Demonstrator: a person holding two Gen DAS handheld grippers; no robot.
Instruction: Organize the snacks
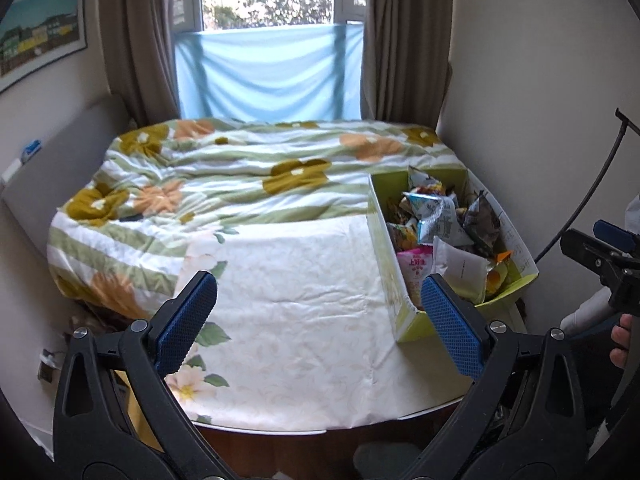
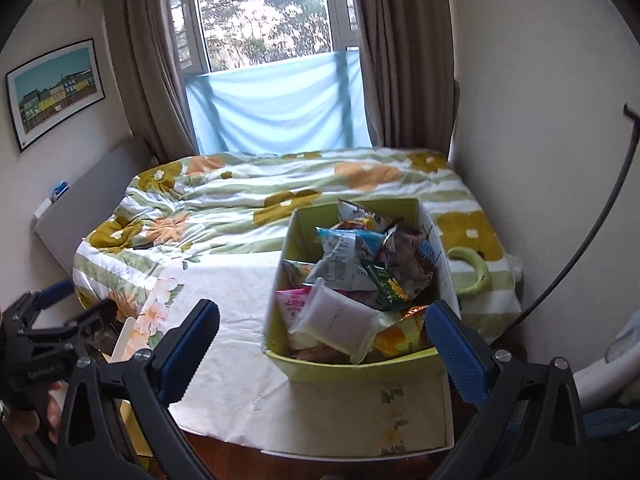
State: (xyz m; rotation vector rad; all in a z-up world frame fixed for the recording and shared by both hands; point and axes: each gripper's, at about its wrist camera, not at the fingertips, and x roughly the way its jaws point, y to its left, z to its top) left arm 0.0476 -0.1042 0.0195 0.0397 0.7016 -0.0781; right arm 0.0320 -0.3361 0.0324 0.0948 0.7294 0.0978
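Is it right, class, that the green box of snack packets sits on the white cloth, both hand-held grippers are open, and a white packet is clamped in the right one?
Not quite. The white packet lies in the green box, not clamped. The right wrist view shows the right hand-held gripper open and empty. The rest holds: box on white cloth, left hand-held gripper open.

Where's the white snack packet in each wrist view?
Left wrist: white snack packet at lower right, standing in the near end of the green snack box, beside the pink packet.
Right wrist: white snack packet at lower centre, lying tilted on top at the green snack box's near end, beside the pink packet.
Shared landmark: the light blue cloth across the window.
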